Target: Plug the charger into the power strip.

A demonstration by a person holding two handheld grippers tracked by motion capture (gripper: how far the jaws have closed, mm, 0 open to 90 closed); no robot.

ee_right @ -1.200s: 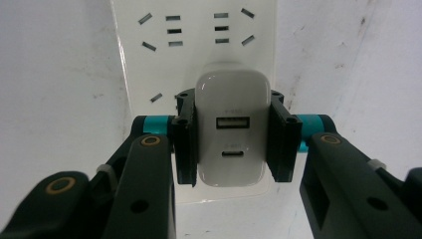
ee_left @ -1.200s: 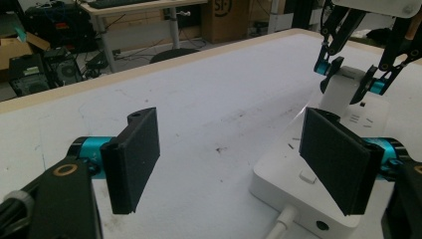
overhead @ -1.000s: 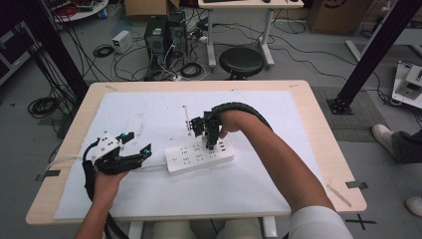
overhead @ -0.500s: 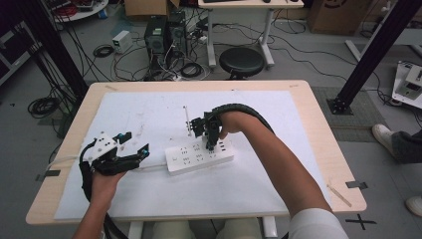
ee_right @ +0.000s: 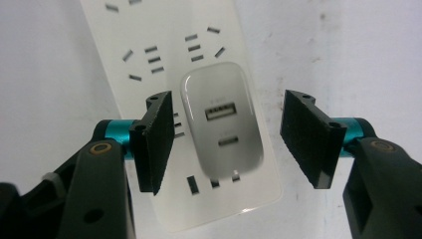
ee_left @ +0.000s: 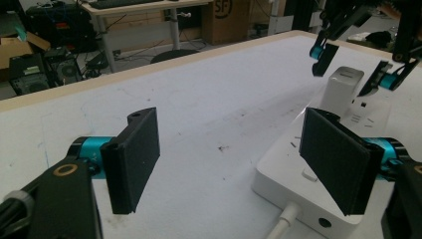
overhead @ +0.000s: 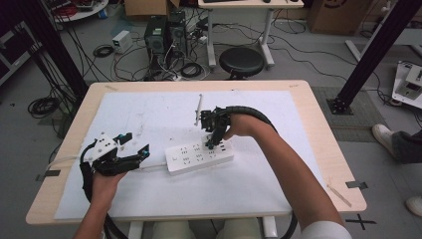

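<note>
Right tongs just opened, pads clear of charger seated in power strip; left tongs wide astride strip's cable end, bracing it.

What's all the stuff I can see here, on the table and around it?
power strip: one, white, middle of the table
USB charger: one, white, plugged into the strip
strip's cable: one, white, leaving the strip's left end
table: one, light wood, white sheet on top
stool: one, black, behind the table
computer towers: two, black, on the floor behind
cardboard box: one, brown, far right
left gripper: black, jaws open, by the strip's left end
right gripper: black, jaws just opened, either side of the charger, not touching
</note>
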